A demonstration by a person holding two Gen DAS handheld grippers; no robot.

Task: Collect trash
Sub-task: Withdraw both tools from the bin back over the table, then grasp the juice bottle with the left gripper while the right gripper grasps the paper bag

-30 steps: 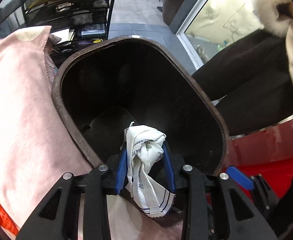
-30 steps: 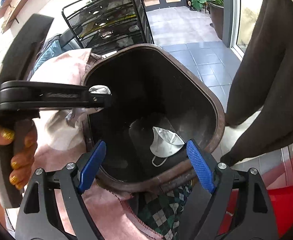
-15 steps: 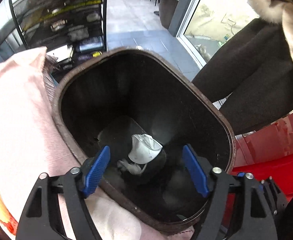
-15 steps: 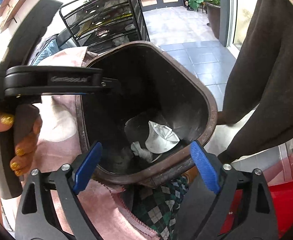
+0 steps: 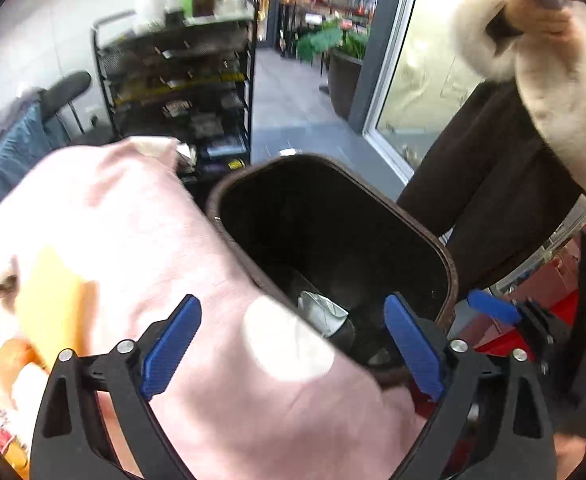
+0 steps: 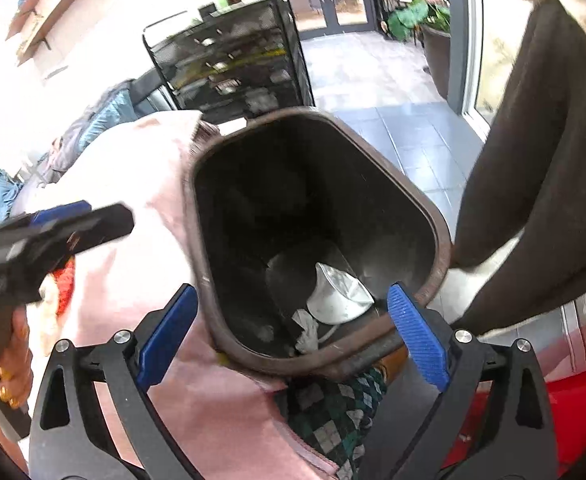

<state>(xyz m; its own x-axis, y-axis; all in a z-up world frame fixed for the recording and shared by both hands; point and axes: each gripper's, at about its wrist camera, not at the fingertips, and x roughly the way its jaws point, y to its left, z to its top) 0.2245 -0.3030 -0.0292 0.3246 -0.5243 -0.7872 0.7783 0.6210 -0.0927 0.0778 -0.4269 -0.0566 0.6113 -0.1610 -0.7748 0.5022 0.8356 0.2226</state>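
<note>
A dark brown trash bin (image 5: 451, 276) stands open-topped between a pink cloth and a standing person. At its bottom lie a white face mask (image 6: 339, 296) and a crumpled white wrapper (image 6: 307, 330); the left wrist view shows only the mask (image 5: 323, 312). My left gripper (image 5: 292, 306) hovers over the pink cloth at the bin's near-left rim, its jaws opening with nothing between them. In the right wrist view that gripper (image 6: 93, 218) shows at the left, held by a hand. My right gripper (image 6: 292, 292) hangs above the bin's (image 6: 441, 228) near rim, jaws opening and empty.
The pink cloth (image 5: 133, 240) covers the surface left of the bin. A person in a dark brown garment (image 6: 533, 160) stands right of it. A black mesh rack (image 5: 181, 80) is behind, with grey tiled floor (image 6: 373, 80) beyond. Green checked fabric (image 6: 333, 412) and a red surface (image 6: 573, 400) lie near.
The left gripper let go of the white wrapper, which fell into the bin beside the mask. It then opened wide and drew back up and to the left. The right gripper widened slightly.
</note>
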